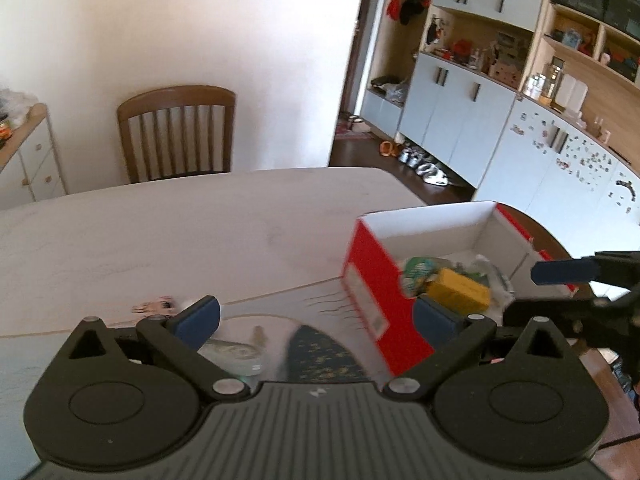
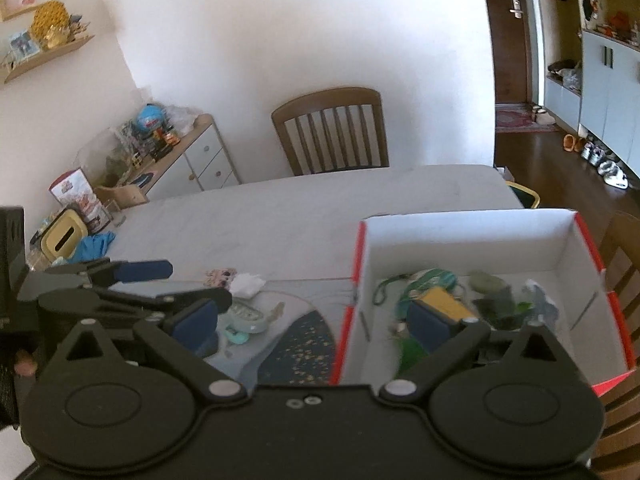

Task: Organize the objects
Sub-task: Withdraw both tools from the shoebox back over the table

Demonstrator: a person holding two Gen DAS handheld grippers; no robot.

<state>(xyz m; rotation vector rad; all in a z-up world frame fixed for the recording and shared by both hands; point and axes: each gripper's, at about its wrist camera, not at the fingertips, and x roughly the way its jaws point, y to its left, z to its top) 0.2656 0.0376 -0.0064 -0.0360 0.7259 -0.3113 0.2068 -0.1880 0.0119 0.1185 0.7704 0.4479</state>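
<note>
A red shoebox with a white inside stands open on the right of the table, and its red wall shows in the left wrist view. It holds a yellow block, a green lanyard and dark green bits. On the placemat left of the box lie a pale green item, a white tissue and a small doll figure. My right gripper is open over the box's left wall, holding nothing. My left gripper is open above the mat, also holding nothing.
A wooden chair stands at the table's far side. At the far left of the table are a yellow tissue box and a blue cloth. A cluttered cabinet lines the wall. Another chair is right of the box.
</note>
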